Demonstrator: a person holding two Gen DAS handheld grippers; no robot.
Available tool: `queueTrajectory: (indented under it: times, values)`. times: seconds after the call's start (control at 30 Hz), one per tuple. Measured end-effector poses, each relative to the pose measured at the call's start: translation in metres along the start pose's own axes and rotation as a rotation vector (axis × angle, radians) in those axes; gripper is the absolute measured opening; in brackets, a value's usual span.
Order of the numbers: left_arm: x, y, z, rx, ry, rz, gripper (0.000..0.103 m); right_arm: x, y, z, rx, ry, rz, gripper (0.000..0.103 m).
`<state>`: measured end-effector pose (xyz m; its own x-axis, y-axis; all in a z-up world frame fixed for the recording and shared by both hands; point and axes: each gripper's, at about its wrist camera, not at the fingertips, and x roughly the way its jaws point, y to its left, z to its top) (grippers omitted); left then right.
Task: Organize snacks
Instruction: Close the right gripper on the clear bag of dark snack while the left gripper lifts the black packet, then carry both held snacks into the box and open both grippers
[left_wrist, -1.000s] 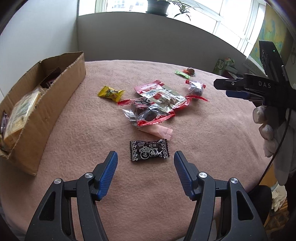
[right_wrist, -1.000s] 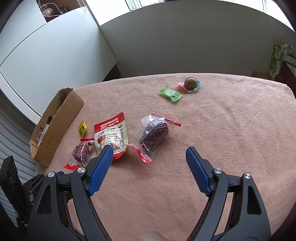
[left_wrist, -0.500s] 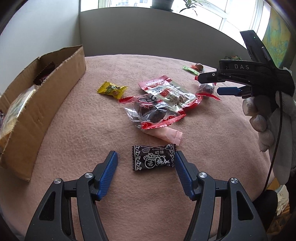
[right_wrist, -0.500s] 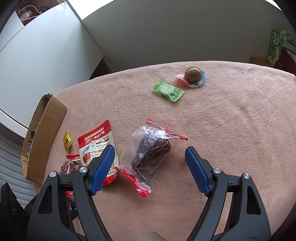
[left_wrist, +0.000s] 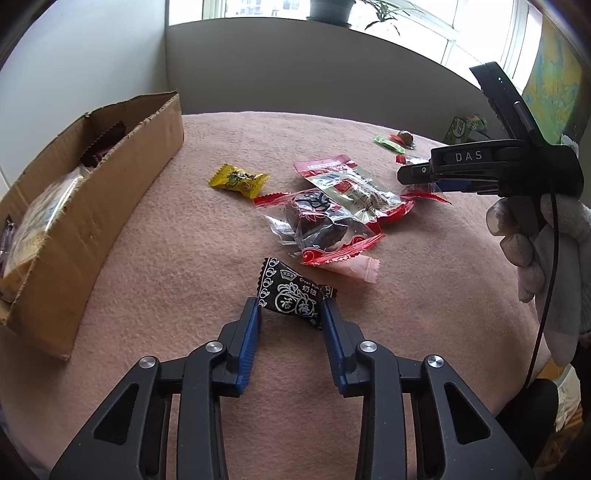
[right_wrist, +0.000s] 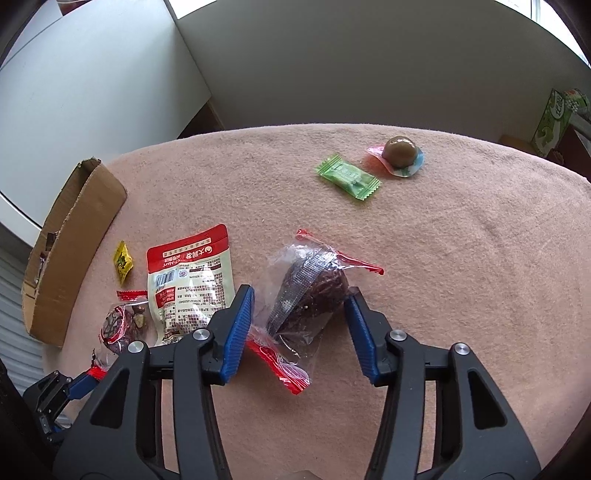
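My left gripper (left_wrist: 290, 308) is shut on a black candy packet (left_wrist: 291, 295), whose free end tilts up off the pink tablecloth (left_wrist: 166, 258). My right gripper (right_wrist: 299, 295) is partly closed around a clear red-edged bag with a dark cake (right_wrist: 312, 291); its pads stand at the bag's sides and I cannot tell if they grip it. The cardboard box (left_wrist: 92, 192) with several snacks inside lies at the left; it also shows in the right wrist view (right_wrist: 70, 236). The right gripper shows in the left wrist view (left_wrist: 436, 177).
On the cloth lie a yellow candy (left_wrist: 238, 179), a red-and-white pouch (right_wrist: 190, 275), another clear red bag (left_wrist: 321, 225), a pink candy (left_wrist: 362, 267), a green candy (right_wrist: 347, 177) and a brown ball on a wrapper (right_wrist: 400, 151). A white wall stands behind the table.
My left gripper has closed on the black candy packet and tipped it up. My right gripper has moved forward and narrowed around the dark cake bag.
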<state>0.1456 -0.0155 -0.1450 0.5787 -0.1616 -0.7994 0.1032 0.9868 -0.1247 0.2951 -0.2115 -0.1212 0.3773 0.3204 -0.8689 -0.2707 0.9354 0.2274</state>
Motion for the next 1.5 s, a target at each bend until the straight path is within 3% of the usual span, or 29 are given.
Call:
queueTrajectory:
  times: [0.2, 0.73, 0.97, 1.2, 1.5]
  values:
    - [0.0, 0.01, 0.003, -0.033, -0.002, -0.03, 0.014, -0.005, 0.001, -0.004, -0.013, -0.019, -0.01, 0.045]
    - [-0.011, 0.028, -0.001, -0.103, -0.038, -0.059, 0.012, -0.041, -0.005, -0.013, -0.019, -0.088, 0.011, 0.044]
    - [-0.033, 0.041, 0.004, -0.121, -0.088, -0.056, 0.009, -0.065, 0.021, -0.012, -0.097, -0.139, 0.015, 0.044]
    - [-0.021, 0.041, 0.004, -0.07, -0.069, -0.037, 0.008, -0.072, 0.035, -0.012, -0.128, -0.147, 0.033, 0.044]
    - [-0.045, 0.042, 0.01, -0.088, -0.137, -0.037, 0.008, -0.095, 0.055, -0.016, -0.157, -0.194, 0.072, 0.044]
